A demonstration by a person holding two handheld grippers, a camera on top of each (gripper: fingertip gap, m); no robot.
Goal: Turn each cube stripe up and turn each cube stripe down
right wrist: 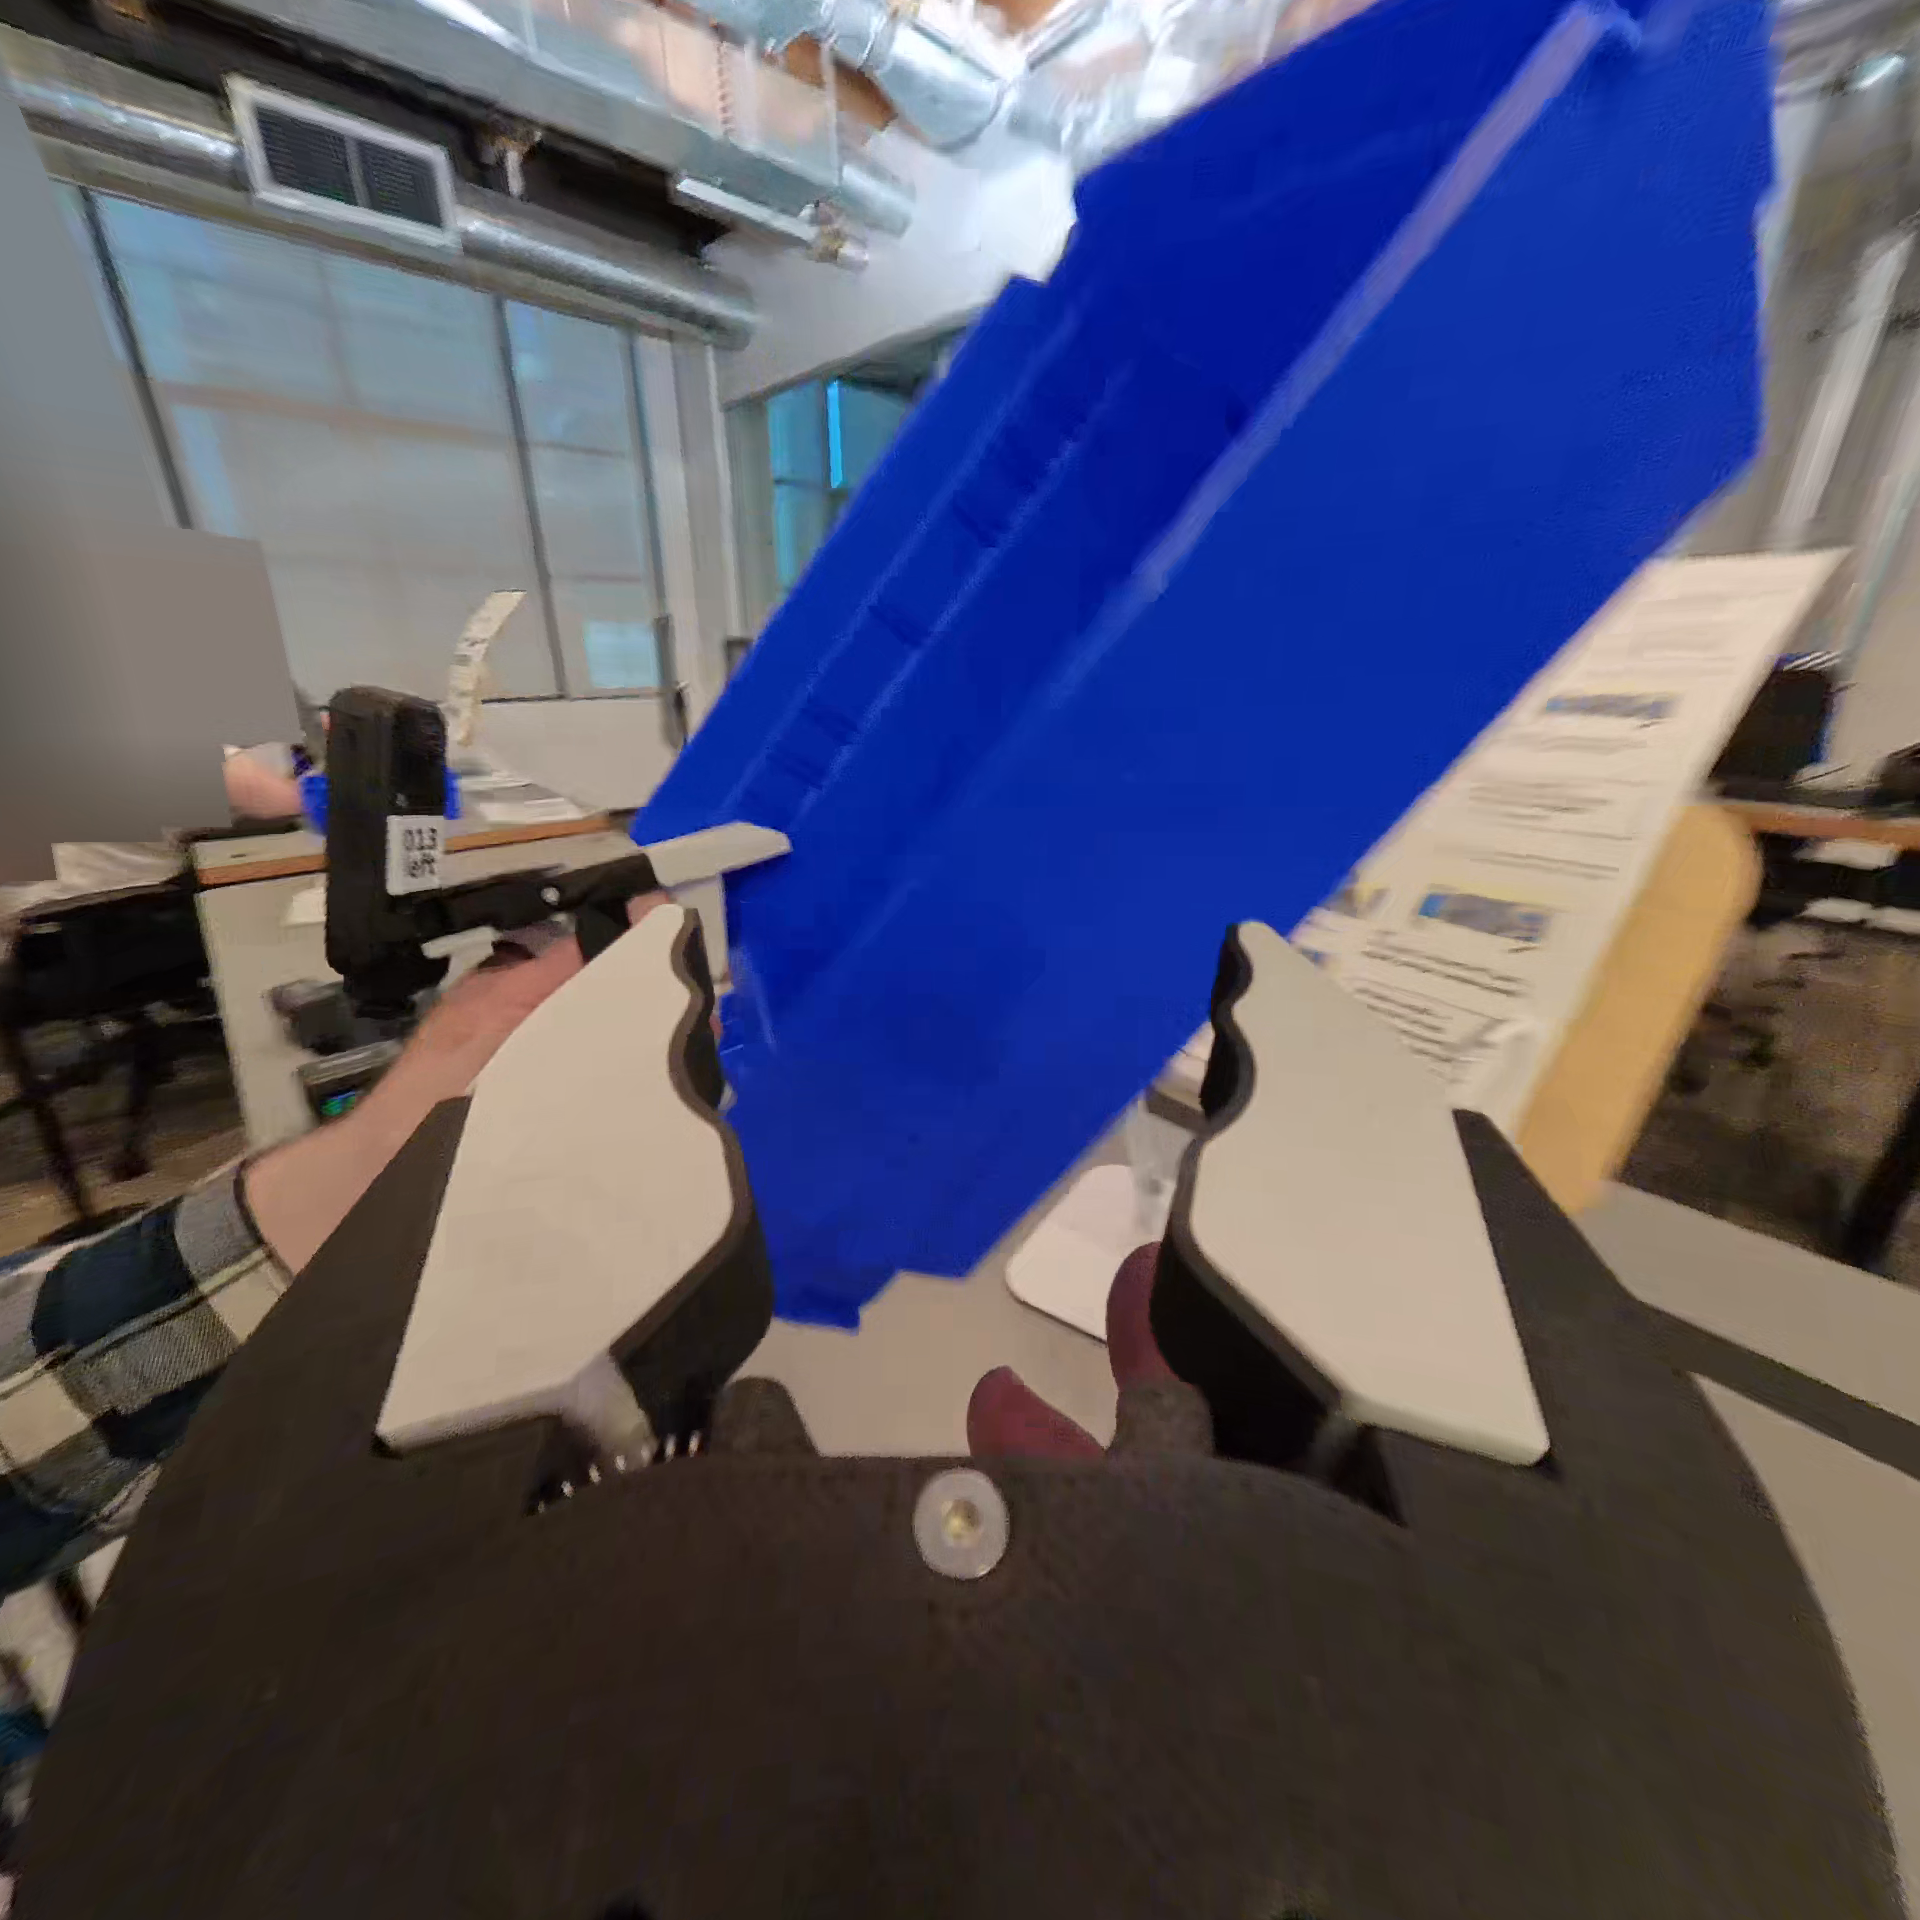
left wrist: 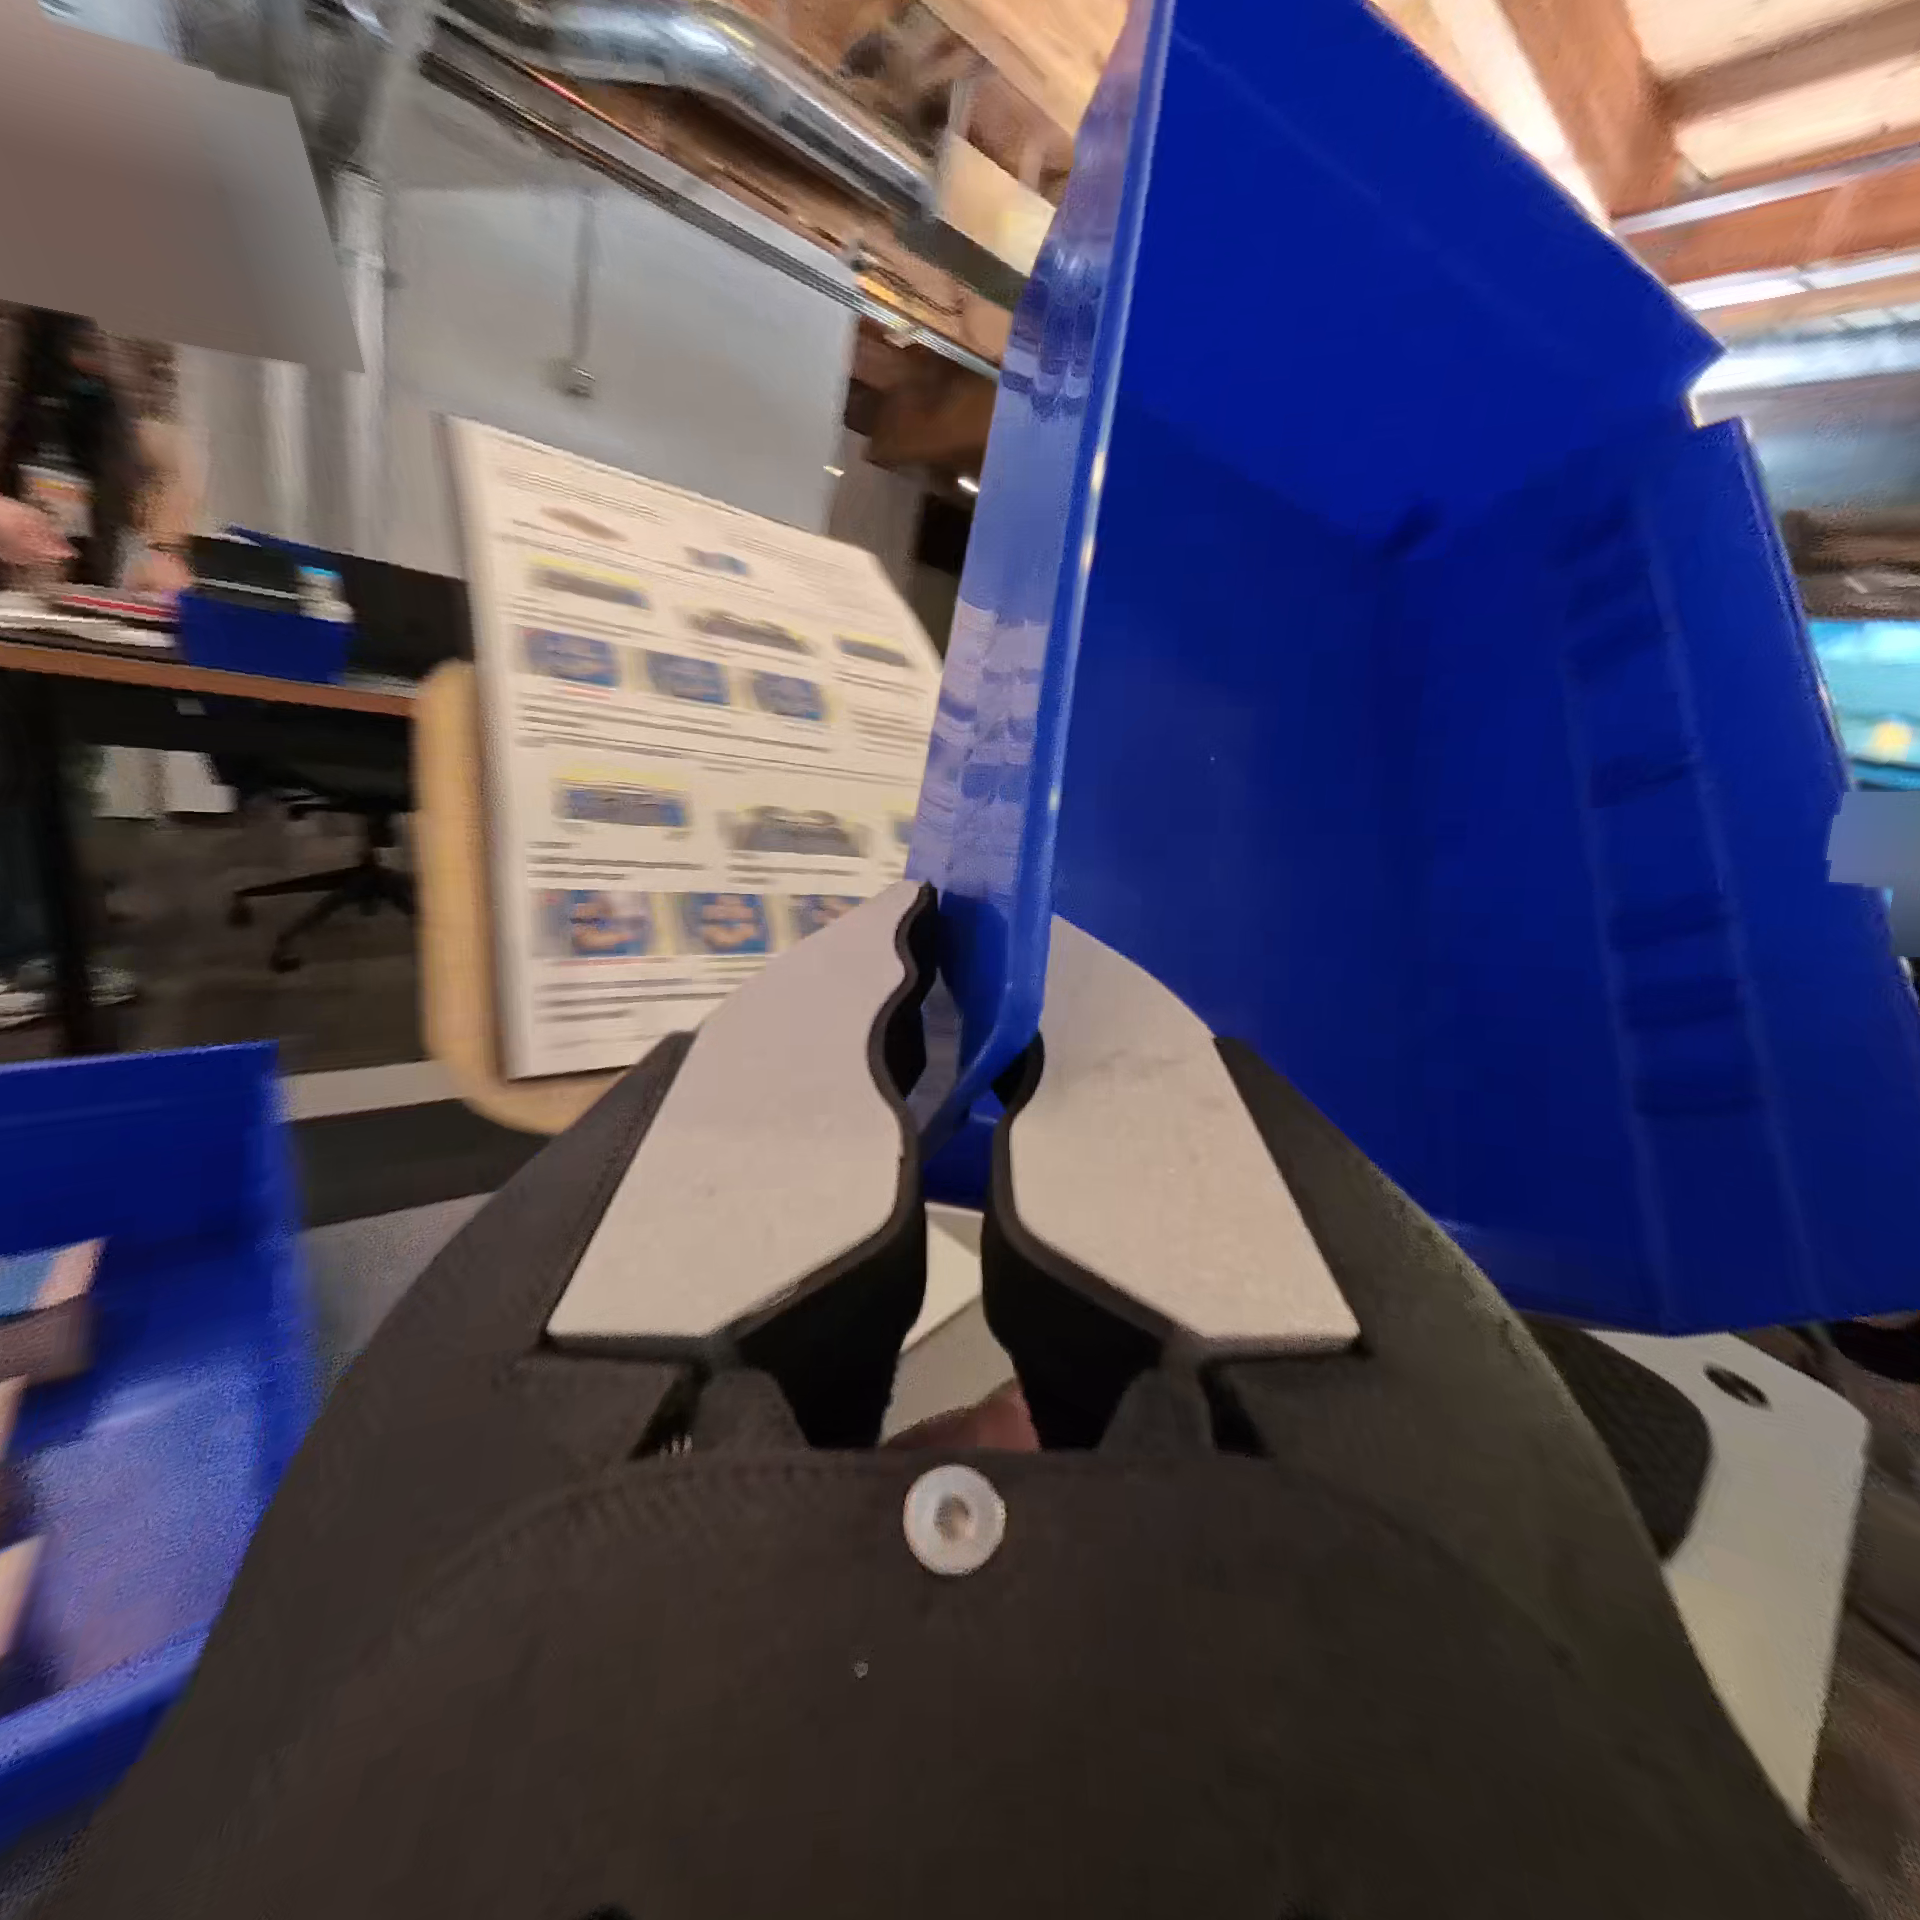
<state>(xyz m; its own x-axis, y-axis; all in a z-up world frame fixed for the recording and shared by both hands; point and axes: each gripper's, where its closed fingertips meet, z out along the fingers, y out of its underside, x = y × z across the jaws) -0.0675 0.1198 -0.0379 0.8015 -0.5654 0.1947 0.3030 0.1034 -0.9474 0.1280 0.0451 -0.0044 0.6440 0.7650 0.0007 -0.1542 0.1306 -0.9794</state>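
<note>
Blue bin (right wrist: 1195, 727) tilted steeply in the air above the surface (right wrist: 914, 1382), long axis rising rightward. Left tool (left wrist: 971, 997) clamped on its wall; right tool (right wrist: 966, 1029) spread wide below, not gripping.

I was working in what looked like an office turned workshop or lab. Overhead ran bare silver ducts (right wrist: 831, 62) with a vent grille (right wrist: 348, 166), and exposed wooden beams (left wrist: 1714, 125). Tall frosted windows (right wrist: 416, 468) lined one wall. Desks with wooden edges (left wrist: 208, 675) stood around, with a black swivel chair (left wrist: 322, 831) under one. A printed instruction board (left wrist: 675, 748) with photos stood propped on the grey tabletop (right wrist: 1766, 1351), and blue plastic bins (left wrist: 260, 634) sat about. A person (left wrist: 62, 499) stood at a far desk.
</note>
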